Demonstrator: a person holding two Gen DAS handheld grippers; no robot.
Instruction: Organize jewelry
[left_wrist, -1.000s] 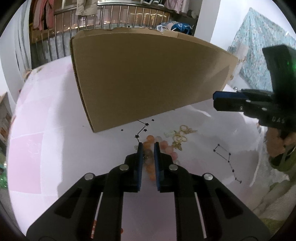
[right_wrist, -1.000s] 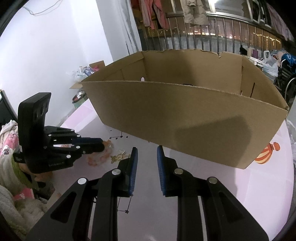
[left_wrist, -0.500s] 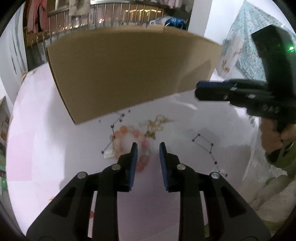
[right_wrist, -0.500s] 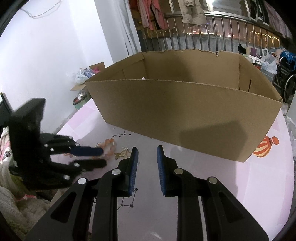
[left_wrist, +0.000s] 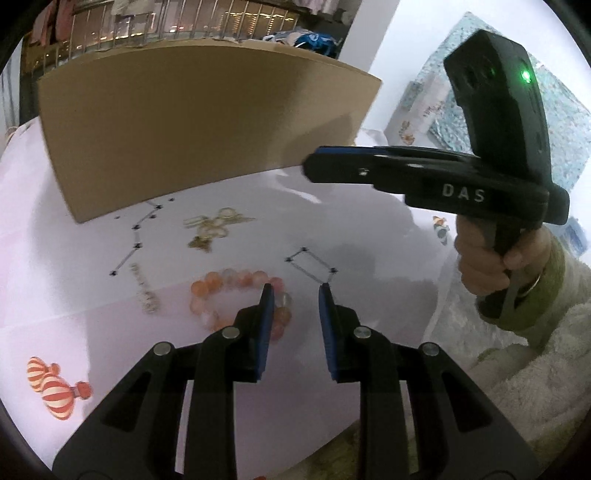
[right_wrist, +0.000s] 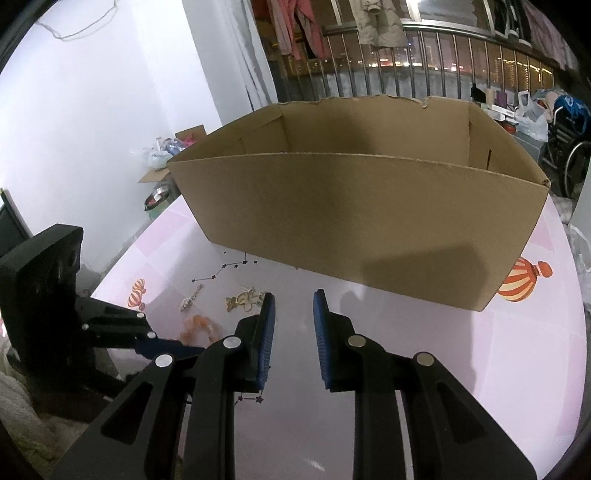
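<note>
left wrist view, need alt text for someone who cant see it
An open left hand-held gripper hovers over a bracelet of orange and pink beads lying on a pale pink table. Gold earrings lie farther off, before a brown cardboard box. The right hand-held gripper reaches in from the right.

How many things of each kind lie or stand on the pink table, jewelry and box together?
Bead bracelet: 1
Gold ring cluster: 1
Small silver piece: 1
Cardboard box: 1
Total: 4
</note>
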